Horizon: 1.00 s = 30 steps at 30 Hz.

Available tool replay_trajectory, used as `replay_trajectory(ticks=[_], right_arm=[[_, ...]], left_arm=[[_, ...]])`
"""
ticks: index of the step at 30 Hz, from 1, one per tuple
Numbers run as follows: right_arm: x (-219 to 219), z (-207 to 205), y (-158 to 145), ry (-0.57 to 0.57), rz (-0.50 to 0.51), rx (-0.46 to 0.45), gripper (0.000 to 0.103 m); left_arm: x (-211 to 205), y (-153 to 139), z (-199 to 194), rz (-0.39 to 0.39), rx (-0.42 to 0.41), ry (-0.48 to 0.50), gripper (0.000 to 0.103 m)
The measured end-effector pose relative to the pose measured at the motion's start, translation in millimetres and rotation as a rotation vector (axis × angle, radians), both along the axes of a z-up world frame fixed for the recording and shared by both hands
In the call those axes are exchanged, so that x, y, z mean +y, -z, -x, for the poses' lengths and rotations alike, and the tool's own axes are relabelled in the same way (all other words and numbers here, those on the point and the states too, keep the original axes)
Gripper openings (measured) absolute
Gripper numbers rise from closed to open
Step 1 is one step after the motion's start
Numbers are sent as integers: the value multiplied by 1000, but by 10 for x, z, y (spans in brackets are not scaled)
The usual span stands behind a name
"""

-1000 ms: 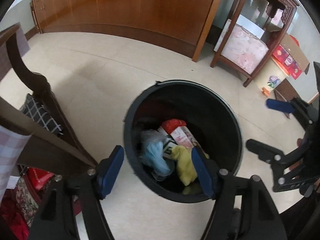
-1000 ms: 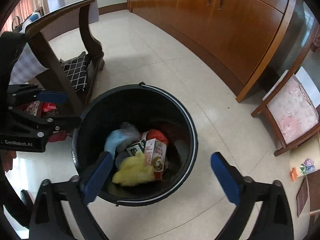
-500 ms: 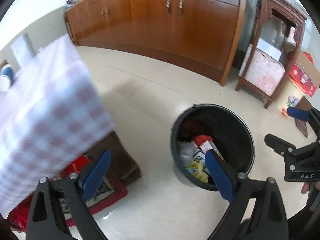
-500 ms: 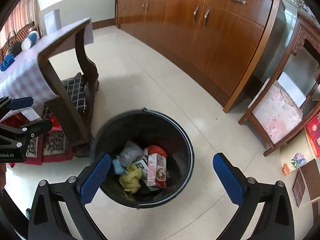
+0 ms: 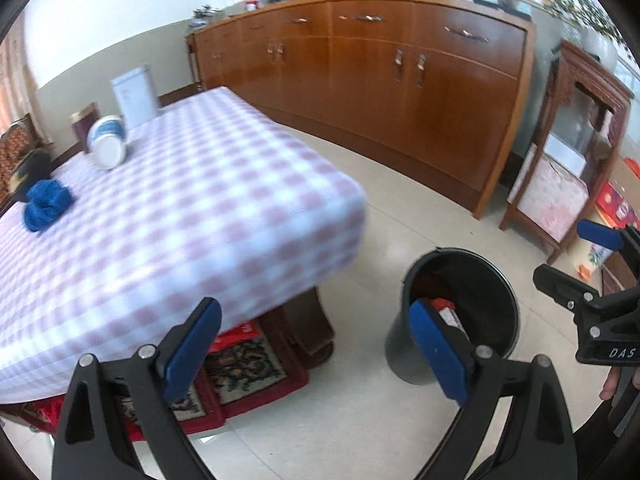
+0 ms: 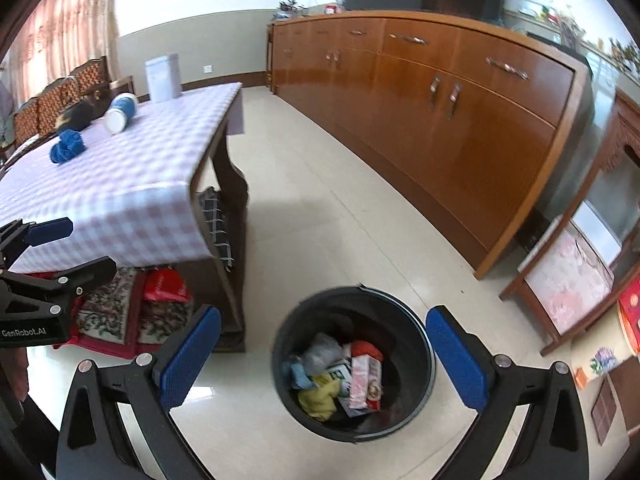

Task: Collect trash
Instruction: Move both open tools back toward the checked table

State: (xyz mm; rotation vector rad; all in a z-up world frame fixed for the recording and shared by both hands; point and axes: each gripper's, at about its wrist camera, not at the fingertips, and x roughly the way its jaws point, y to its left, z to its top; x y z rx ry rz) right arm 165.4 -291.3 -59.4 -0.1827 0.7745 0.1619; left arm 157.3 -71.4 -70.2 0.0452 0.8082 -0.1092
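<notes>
Black bin point(image 6: 416, 364) on tile floor, just beside table point(image 5: 224, 184), between your right gripper point(image 6: 324, 354) fingers in view. One bin; inside roughly five or six trash pieces point(image 6: 340, 376), pile too jumbled for sure count. Your left gripper point(image 5: 316, 350): jaws just opened wide, nothing between. Right: spread wide, empty. Readable: "GenRobot.AI", "DAS" on gripper bodies. Tabletop: one blue wad point(image 5: 46, 204), one cup point(image 5: 107, 147) on side.

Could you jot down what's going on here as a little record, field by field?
Place: room with tiled floor and a long wooden sideboard
Bin: black bucket on the floor, holding a pink carton and yellow wad
Table: checked cloth, bearing a blue wad and a tipped cup
Left gripper: open, empty
Right gripper: open, empty
</notes>
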Motion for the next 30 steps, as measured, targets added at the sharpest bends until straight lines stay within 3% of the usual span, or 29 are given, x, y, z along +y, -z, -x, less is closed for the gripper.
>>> replay_trajectory(ticks=[19, 30], right_arm=[[1163, -232, -334, -196, -26, -54, 103], [2210, -720, -551, -356, -57, -75, 103]], left_arm=[[1186, -250, 134, 1, -68, -240, 96], [2199, -398, 39, 7, -101, -424, 96]])
